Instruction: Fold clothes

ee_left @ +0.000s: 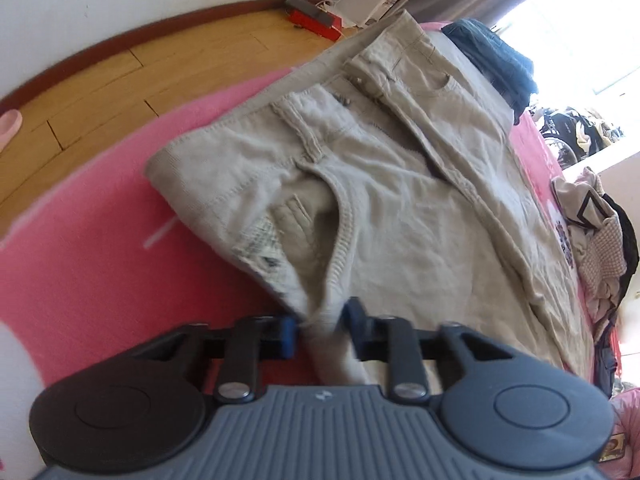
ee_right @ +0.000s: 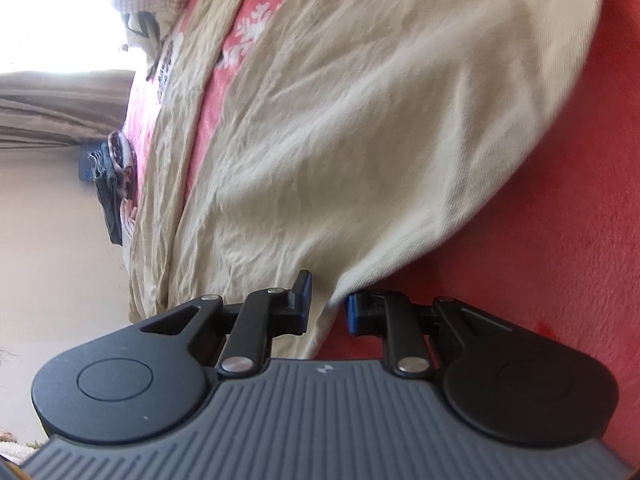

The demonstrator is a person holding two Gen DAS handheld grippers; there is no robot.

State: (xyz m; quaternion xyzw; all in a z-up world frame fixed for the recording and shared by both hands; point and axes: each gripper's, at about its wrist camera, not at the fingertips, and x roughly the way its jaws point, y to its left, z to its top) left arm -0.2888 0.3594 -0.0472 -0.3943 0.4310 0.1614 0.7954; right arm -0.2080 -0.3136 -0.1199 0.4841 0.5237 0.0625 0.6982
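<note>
Both wrist views sit low and close over the red bed (ee_left: 80, 260). Each looks along its tool across the same beige trousers (ee_left: 400, 200), which fill both frames.

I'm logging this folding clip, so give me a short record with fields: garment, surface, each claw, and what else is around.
garment: beige trousers, spread out, waistband and pocket showing in the left wrist view
surface: pink blanket
left claw: fabric bunched between its blue pads, gripping the trousers near the pocket
right claw: trouser cloth between its pads, a gap showing on one side
nearby: dark folded clothes beyond the waistband; pile of mixed clothes at the blanket's far side
floor: wooden
</note>
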